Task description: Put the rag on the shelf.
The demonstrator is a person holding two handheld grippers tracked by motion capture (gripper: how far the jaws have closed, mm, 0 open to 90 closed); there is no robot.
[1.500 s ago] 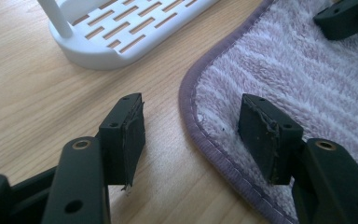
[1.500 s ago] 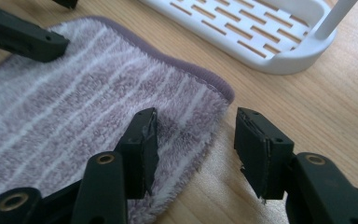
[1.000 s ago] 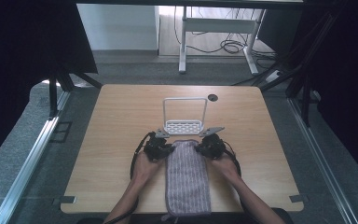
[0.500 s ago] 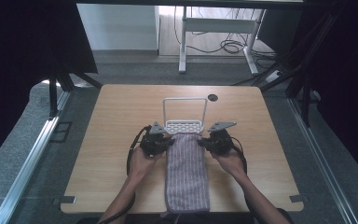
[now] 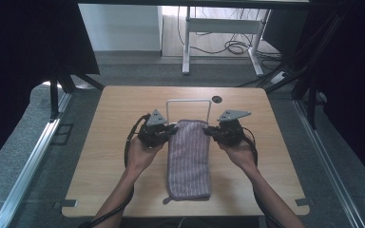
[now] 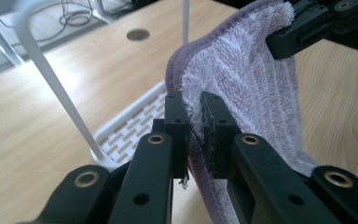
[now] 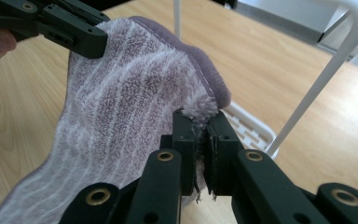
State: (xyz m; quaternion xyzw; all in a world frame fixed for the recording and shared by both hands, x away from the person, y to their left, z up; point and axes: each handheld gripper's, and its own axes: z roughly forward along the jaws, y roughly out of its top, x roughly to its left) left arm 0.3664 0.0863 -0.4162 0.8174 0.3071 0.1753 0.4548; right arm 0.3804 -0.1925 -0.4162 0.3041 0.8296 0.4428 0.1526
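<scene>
Two tools clamp the far corners of a striped purple towel at frame centre: the left tool on its left corner, the right tool on its right. The towel's near end lies on the counter, before a white wire rack.

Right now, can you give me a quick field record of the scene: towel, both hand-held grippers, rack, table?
towel: purple striped terry towel, far edge lifted, near end lying on table
left hand-held gripper: shut on towel's far left corner
right hand-held gripper: shut on towel's far right corner
rack: white wire rack with slotted base, just beyond towel
table: light wooden table, round hole at far edge
</scene>
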